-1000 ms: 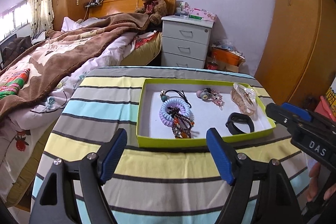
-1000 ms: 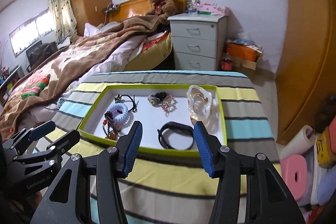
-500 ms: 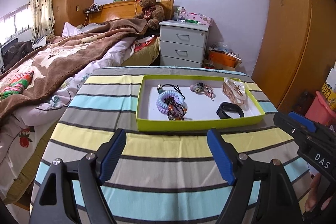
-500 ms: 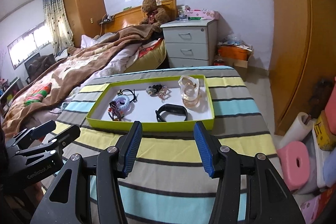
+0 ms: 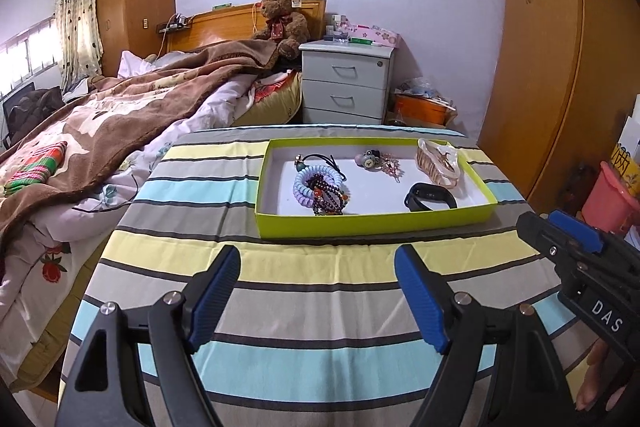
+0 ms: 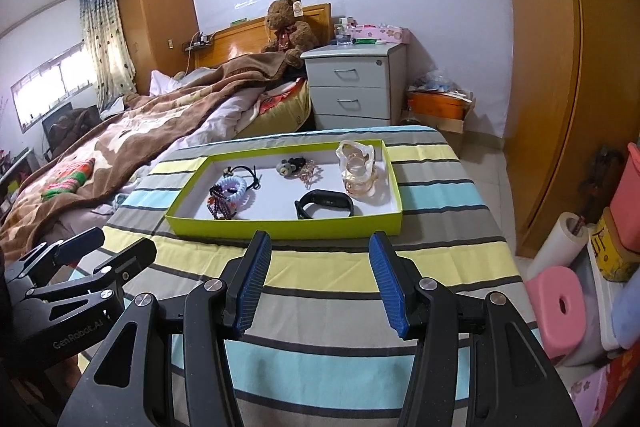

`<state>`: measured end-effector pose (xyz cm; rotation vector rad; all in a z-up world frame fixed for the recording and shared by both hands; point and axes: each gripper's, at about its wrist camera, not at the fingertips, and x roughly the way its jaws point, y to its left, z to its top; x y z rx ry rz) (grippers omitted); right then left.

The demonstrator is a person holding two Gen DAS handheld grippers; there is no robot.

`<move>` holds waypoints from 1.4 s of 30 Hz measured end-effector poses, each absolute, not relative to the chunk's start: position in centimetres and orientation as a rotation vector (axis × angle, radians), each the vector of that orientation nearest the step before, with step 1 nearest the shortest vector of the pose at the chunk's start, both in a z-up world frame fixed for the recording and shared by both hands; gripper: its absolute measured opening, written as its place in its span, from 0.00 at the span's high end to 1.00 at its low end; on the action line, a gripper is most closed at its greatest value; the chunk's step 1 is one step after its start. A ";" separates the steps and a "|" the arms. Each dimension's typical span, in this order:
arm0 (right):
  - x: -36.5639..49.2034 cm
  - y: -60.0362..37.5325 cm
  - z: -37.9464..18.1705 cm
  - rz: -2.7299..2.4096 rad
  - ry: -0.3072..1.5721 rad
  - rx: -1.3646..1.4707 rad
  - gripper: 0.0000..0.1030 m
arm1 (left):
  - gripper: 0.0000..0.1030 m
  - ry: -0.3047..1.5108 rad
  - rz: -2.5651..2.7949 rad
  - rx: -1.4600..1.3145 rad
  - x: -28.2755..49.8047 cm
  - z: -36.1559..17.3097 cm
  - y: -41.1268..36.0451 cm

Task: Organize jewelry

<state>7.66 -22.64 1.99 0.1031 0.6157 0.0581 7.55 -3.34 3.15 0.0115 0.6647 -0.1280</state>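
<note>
Both grippers hang over the near part of a striped tablecloth (image 5: 320,267), well short of the jewelry. The left gripper (image 5: 318,291) has its blue-padded jaws spread wide with only cloth showing between them; the right gripper (image 6: 320,283) likewise stands with its jaws apart and nothing in them. Farther along the table sits a shallow lime-green tray (image 5: 376,225) with a white floor, and all the jewelry lies inside it. At the tray's left end a lilac coil hair tie (image 5: 308,187) lies tangled with a dark beaded bracelet (image 5: 330,197) and a thin black elastic (image 5: 320,159). Near the far wall of the tray is a small charm cluster (image 5: 370,159) beside a pinkish chain piece (image 5: 390,165). A black wristband (image 5: 430,197) lies toward the near right, and a clear pouch holding pale bangles (image 5: 438,163) stands in the far right corner. Beyond the table are a bed with a brown blanket (image 5: 132,119), a teddy bear (image 5: 284,17) and a white nightstand (image 5: 346,87).
</note>
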 end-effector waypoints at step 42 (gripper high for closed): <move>7.0 -21.7 1.7 0.068 0.617 0.088 0.50 | 0.21 0.665 -0.081 -0.016 6.9 3.0 -3.2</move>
